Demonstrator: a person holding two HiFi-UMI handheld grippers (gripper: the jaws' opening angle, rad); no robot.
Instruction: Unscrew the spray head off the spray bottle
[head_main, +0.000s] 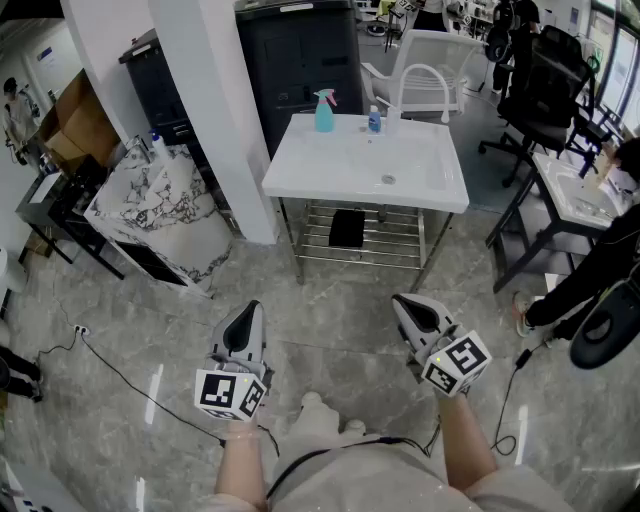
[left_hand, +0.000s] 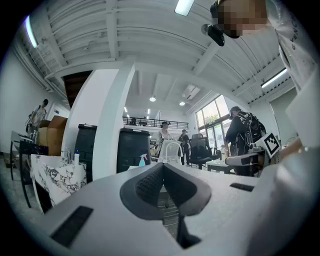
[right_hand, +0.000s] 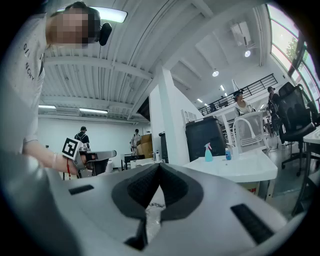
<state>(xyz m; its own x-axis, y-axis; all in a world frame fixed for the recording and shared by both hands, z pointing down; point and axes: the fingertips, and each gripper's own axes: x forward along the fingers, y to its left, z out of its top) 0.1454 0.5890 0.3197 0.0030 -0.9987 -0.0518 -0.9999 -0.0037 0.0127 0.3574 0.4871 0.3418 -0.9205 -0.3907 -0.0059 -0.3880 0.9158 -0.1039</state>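
A teal spray bottle (head_main: 324, 111) with a pink spray head stands upright at the back left of a white table (head_main: 340, 165), far ahead of me. It also shows small in the right gripper view as the spray bottle (right_hand: 208, 152) and in the left gripper view as the spray bottle (left_hand: 142, 160). My left gripper (head_main: 249, 312) and right gripper (head_main: 404, 305) are both held level over the floor, well short of the table. Both are shut with nothing between their jaws.
A small blue bottle (head_main: 374, 121) stands beside the spray bottle. A white column (head_main: 215, 110) and a marble-patterned unit (head_main: 165, 215) lie left of the table. Black office chairs (head_main: 540, 85) and a person (head_main: 600, 270) are at the right. A cable (head_main: 130, 375) crosses the floor.
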